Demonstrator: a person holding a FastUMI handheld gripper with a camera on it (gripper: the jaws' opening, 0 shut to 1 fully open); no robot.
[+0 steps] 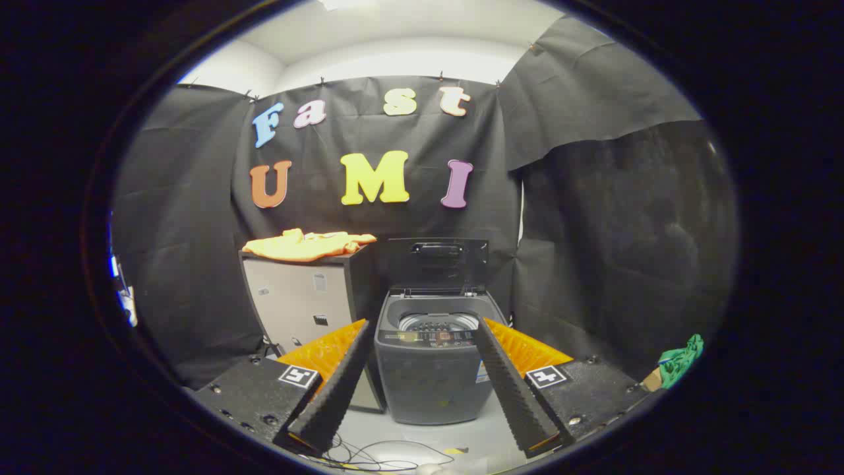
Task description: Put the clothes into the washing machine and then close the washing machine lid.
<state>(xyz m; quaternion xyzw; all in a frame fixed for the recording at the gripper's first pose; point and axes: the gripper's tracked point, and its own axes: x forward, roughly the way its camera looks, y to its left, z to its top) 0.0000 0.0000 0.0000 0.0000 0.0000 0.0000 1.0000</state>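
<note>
While fingers [488, 356] stand apart, orange clothes [306, 245] lie beside open washing machine [432, 369].

The washing machine [432, 359] stands on the floor [461, 439], lid [436, 264] raised; the clothes [306, 245] lie on the cabinet [300, 303] beside it.

Washing machine [432, 356]: drum inside mostly hidden behind its front rim, control panel too small to read. Gripper [422, 336] fingers wide apart, rear ends cut off. Green cloth [682, 359] at far right only partly visible.
</note>
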